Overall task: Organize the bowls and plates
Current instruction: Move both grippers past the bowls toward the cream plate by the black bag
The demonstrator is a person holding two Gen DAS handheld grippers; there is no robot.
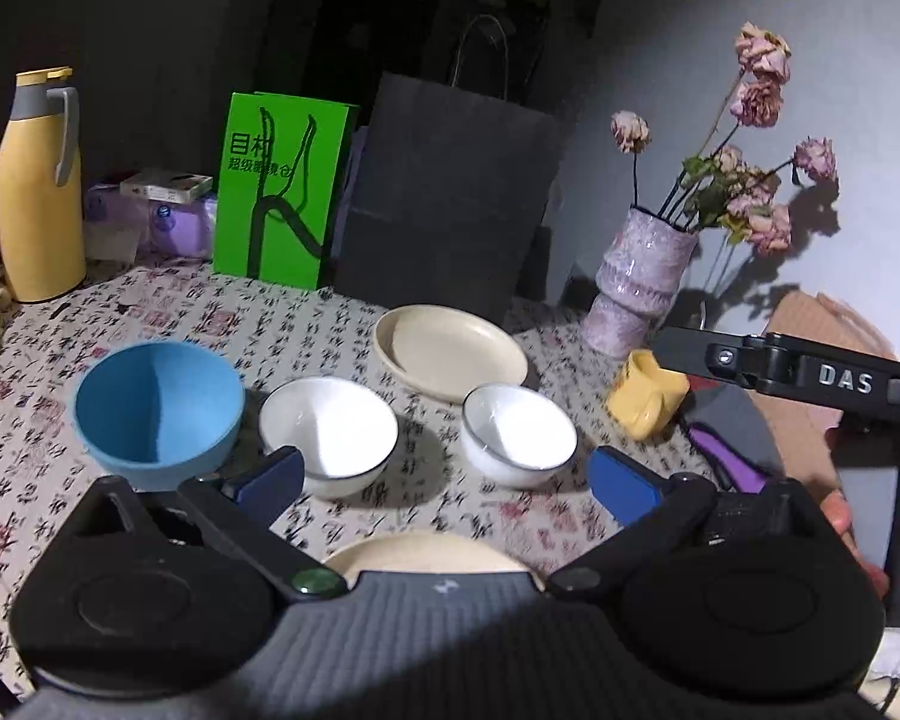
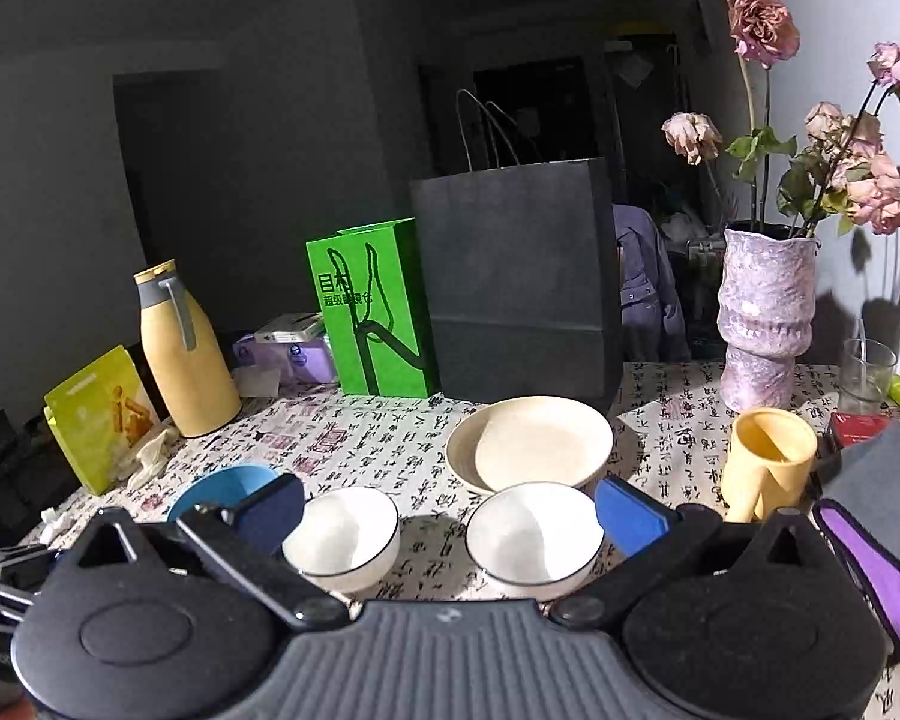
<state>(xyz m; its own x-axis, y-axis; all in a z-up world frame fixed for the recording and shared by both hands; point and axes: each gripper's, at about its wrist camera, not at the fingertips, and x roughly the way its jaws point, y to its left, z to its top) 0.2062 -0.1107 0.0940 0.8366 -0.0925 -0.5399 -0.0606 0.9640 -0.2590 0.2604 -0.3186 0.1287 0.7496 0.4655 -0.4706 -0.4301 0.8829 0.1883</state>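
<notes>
Above the table [image 1: 150, 312], both tools, left tool [image 1: 444, 483] and right tool [image 2: 450, 510], are hovering wide, empty; stacking the white bowls [image 1: 328, 432] is probably coming next.

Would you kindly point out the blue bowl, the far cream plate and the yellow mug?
blue bowl [image 1: 159, 405], left wrist view, on its inner wall.
far cream plate [image 1: 450, 351], left wrist view, on its flat centre.
yellow mug [image 2: 768, 462], right wrist view, on its outer side.
</notes>
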